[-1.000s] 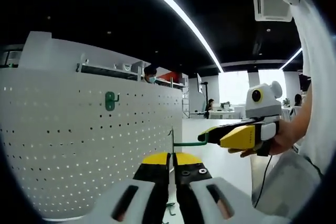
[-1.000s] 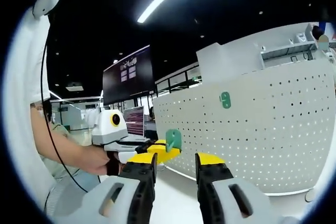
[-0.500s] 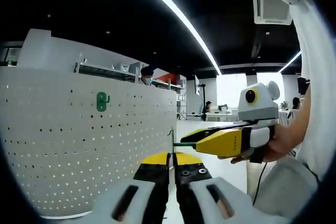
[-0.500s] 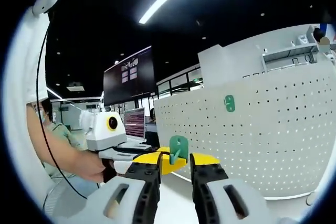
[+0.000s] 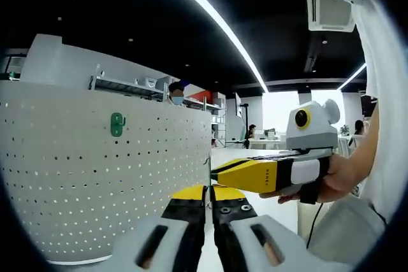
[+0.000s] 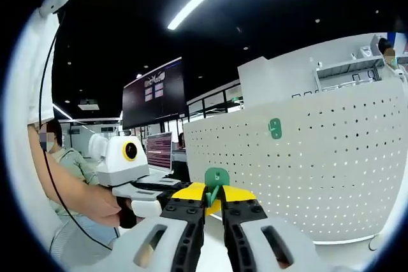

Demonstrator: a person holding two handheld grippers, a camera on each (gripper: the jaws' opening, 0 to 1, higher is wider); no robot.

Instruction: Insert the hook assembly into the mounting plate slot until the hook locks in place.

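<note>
In the right gripper view, the right gripper [image 6: 214,199] is closed on the green hook assembly [image 6: 216,180], whose flat green plate stands up just above its yellow-tipped jaws. The left gripper [image 6: 191,190] comes in from the left and meets the same piece, held by a person's hand [image 6: 105,207]. In the left gripper view, the left gripper [image 5: 208,194] has its jaws pressed together with a thin green stem [image 5: 210,171] rising upright from between the tips; the right gripper [image 5: 217,172] reaches in from the right, its long axis level, its tip touching that stem. Beyond stands the white perforated mounting plate [image 5: 76,176], carrying another green hook [image 5: 116,123] well apart from both grippers. No writing is legible.
</note>
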